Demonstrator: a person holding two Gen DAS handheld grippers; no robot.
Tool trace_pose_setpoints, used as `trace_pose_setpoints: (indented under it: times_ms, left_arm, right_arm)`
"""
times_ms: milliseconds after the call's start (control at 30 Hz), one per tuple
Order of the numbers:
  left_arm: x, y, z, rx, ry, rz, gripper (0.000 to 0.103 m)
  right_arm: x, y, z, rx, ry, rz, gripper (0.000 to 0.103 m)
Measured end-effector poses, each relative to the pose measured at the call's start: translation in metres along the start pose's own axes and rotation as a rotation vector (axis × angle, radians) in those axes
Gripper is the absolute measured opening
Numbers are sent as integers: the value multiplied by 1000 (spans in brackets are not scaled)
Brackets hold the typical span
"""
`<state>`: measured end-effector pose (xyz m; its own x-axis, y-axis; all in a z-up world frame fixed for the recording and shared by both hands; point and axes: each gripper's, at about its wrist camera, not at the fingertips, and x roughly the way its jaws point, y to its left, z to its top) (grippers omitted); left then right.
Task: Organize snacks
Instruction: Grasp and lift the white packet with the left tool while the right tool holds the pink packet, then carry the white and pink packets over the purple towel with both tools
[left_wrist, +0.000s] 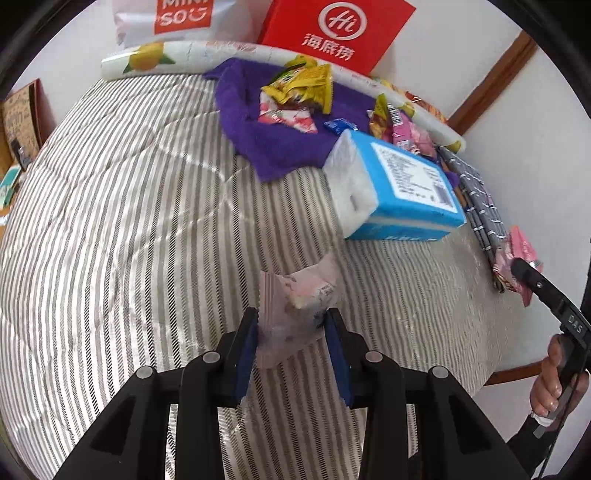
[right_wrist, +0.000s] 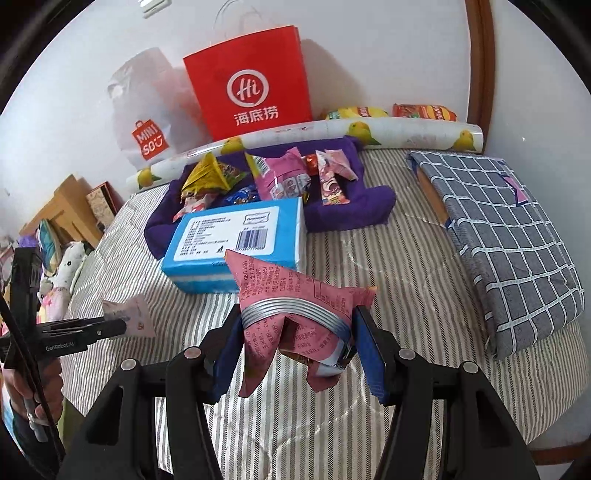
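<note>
The left gripper (left_wrist: 291, 325) pinches a pale packet (left_wrist: 295, 306) between part-closed jaws, its long axis running up toward frame centre. The right gripper (right_wrist: 297, 325) clamps a pink packet (right_wrist: 291, 310) — crumpled, corners pointing up and down. Both hang over the striped bed (left_wrist: 129, 221). Beyond lie a blue box (right_wrist: 240, 240) and probably more snacks (right_wrist: 280, 177) on a purple towel (right_wrist: 354, 206) — upper centre.

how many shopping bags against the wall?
2. The red paper bag stands behind the patterned roll; the white plastic bag is beside it, to its left in the right wrist view. Others may be hidden.
</note>
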<state>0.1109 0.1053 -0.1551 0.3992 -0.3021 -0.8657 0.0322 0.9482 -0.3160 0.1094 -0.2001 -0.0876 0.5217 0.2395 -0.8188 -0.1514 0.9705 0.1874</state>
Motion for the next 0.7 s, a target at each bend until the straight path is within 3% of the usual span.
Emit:
trace_pose_setpoints:
  times_ms: [100, 300, 700]
  left_arm:
    - [4, 5, 1, -20, 9, 7, 35]
    - [13, 6, 6, -15, 16, 34, 57]
    - [29, -7, 18, 29, -38, 122, 54]
  right_arm:
    - [0, 0, -2, -1, 0, 1, 57]
    - [5, -4, -3, 8, 15, -5, 57]
    - [24, -10, -4, 6, 59, -18, 57]
